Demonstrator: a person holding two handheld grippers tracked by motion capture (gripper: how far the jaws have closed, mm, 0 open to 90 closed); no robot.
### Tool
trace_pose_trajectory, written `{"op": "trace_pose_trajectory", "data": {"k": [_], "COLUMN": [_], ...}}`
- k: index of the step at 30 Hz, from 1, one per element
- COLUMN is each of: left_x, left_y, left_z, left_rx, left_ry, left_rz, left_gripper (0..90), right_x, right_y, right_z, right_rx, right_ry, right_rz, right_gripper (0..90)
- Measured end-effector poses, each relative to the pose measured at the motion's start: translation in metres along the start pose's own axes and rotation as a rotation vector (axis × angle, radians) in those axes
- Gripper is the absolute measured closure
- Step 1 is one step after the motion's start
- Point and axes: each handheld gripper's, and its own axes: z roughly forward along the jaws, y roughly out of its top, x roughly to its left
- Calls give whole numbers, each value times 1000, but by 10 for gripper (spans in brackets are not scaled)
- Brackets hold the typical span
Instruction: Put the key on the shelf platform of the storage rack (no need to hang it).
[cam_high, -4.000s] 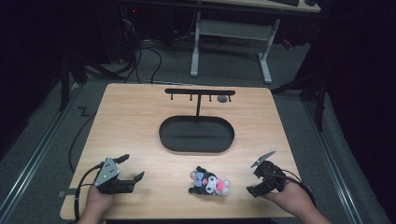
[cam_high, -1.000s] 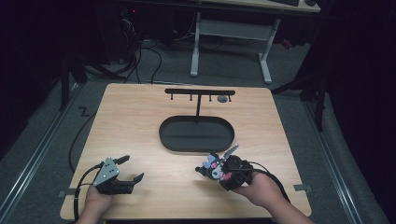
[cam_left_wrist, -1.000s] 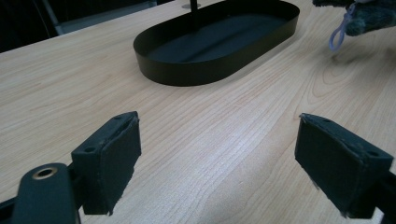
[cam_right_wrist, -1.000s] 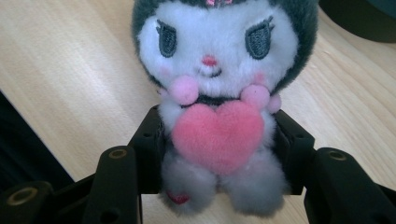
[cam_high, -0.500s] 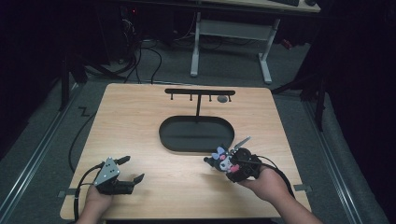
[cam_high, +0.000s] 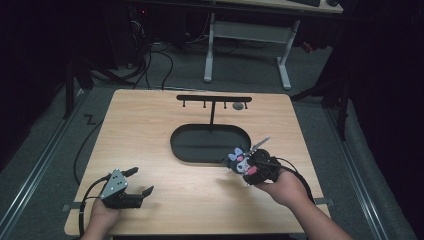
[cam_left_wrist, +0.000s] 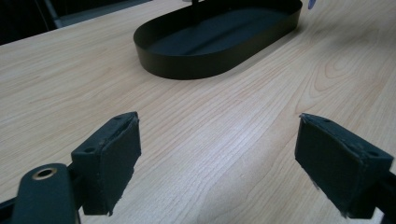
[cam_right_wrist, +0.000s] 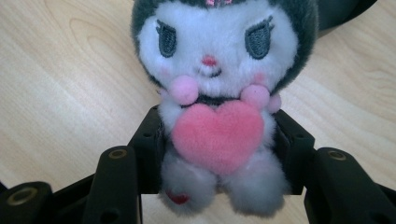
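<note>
Plush toy (cam_right_wrist: 217, 116) clamped at its sides in right gripper (cam_high: 255, 167), lower right of high view, just off the black tray (cam_high: 210, 145). Left gripper (cam_high: 131, 186) lower left, jaws spread, nothing between. Rack (cam_high: 214, 100) beyond tray, upper centre. Toy has shifted toward tray since half a second ago.
</note>
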Motion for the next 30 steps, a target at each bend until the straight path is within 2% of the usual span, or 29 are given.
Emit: {"op": "trace_pose_trajectory", "data": {"k": [5,11,18,23,28,30], "left_x": [4,3,5,6,6,6], "left_y": [-3,-4,-5,-6,-5,-4], "left_z": [-8,-10,-13,-13,-12,-12], "left_rx": [-21,-30,-46,-48,-41,-43], "left_ry": [8,2,4,5,-7,-8], "left_rz": [-22,-15,-35,-35,-26,-17], "left_gripper": [149,150,150,150,150,150], "right_x": [-3,-8,-17,-24,-28,-27], "right_y": [10,20,35,44,56,61], "right_z": [1,5,6,8,14,17], "right_rx": [-11,-15,-34,-38,-38,-33], "right_ry": [-1,-6,-8,-15,-8,-24], "right_rz": [6,4,23,45,50,43], "right_gripper": [478,478,478,478,478,478]}}
